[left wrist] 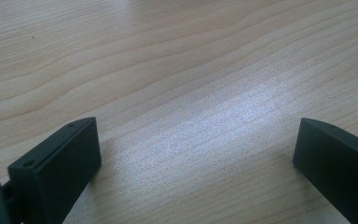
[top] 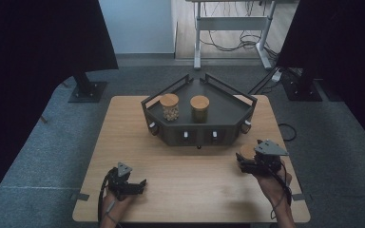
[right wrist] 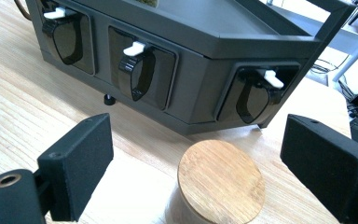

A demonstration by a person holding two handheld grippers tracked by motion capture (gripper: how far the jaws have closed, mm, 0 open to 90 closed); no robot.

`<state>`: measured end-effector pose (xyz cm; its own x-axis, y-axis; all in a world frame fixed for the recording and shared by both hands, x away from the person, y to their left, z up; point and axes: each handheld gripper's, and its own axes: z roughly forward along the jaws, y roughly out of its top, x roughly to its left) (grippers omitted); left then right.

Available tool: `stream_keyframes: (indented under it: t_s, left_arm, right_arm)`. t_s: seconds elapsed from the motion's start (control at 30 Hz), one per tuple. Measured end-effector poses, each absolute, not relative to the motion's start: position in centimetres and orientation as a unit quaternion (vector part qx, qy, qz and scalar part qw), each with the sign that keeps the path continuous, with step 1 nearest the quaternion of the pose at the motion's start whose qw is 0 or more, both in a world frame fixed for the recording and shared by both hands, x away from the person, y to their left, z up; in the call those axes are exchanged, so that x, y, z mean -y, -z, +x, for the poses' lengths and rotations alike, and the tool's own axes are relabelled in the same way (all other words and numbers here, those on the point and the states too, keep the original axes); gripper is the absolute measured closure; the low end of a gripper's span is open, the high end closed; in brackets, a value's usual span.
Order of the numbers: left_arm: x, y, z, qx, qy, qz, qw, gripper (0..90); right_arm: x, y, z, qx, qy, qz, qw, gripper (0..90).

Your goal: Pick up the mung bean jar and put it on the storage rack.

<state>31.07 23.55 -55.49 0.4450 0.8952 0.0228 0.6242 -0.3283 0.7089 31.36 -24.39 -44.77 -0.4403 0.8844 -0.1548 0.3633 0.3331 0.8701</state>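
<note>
A dark grey rack [top: 228, 111] stands at the far middle of the wooden table [top: 185, 166]. Two glass jars with wooden lids sit on its top, one [top: 169, 106] with pale contents and one [top: 199, 107] with darker contents. A third jar with a round wooden lid [right wrist: 221, 180] stands on the table just in front of the rack's right corner. My right gripper [right wrist: 198, 122] is open, one jaw on either side of this jar [top: 246, 151] without touching it. My left gripper [left wrist: 196, 126] is open over bare wood at the near left [top: 139, 185].
The rack's front holds several dark dispenser cups with white levers [right wrist: 134, 48], close behind the third jar. A small black foot [right wrist: 106, 99] shows under the rack. Black stands [top: 86, 88] and a desk frame with cables [top: 233, 28] are on the floor beyond the table.
</note>
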Motion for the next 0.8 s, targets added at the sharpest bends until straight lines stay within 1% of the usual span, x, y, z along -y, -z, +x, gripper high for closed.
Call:
stream_keyframes:
  t_s: [0.8]
  left_arm:
    - [-23.5, 55.5, 31.1, -0.483, -0.211, 0.787, 0.321, 0.6]
  right_arm:
    - [25.3, 47.1, 30.6, -0.742, -0.398, 0.433, 0.322, 8.2]
